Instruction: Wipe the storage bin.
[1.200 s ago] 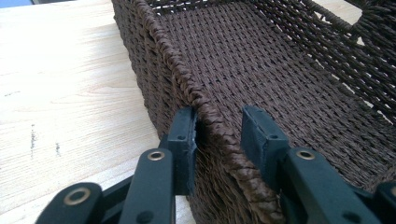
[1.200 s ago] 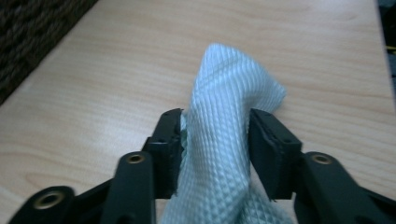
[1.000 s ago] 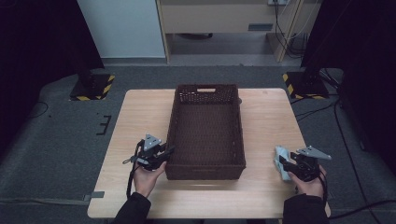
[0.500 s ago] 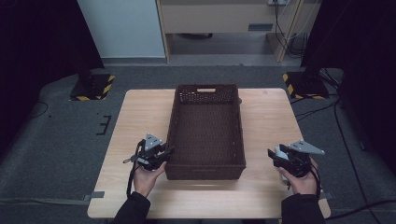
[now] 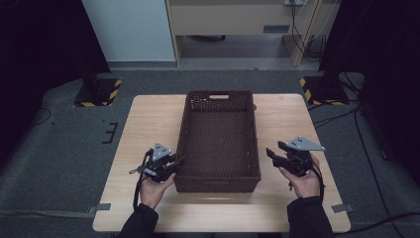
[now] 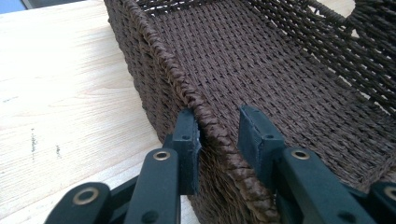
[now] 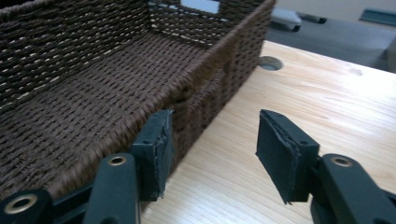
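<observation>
From the high view, a dark woven basket point(image 5: 218, 139) lies lengthwise on a pale wooden table point(image 5: 148, 119). The left gripper point(image 5: 174, 162) meets the basket's left wall near the near corner, with the left hand point(image 5: 151, 191) behind it. The right gripper point(image 5: 271, 152) hangs just right of the basket's right wall, a strip of bare table between them, held by the right hand point(image 5: 303, 181); a grey three-cornered plate sits on top of it.

In the left gripper view, the left gripper point(image 6: 218, 135) straddles the basket's braided rim point(image 6: 196, 100): one jaw lies against the outside of the wall, the other stands inside the basket with a slight gap from the rim. The jaws are set narrow around the wall, but whether both pads press it cannot be told. The basket floor spreads ahead and to the right of the jaws, the table point(image 6: 60, 93) to their left.

In the right gripper view, the right gripper point(image 7: 212, 151) stands wide. Its jaws have just been closing a little, with bare table point(image 7: 327, 102) between them. The basket point(image 7: 93, 74) lies just beside and ahead of the left jaw, its side wall running away from it, and a round hole point(image 7: 272, 63) in the table lies ahead.
</observation>
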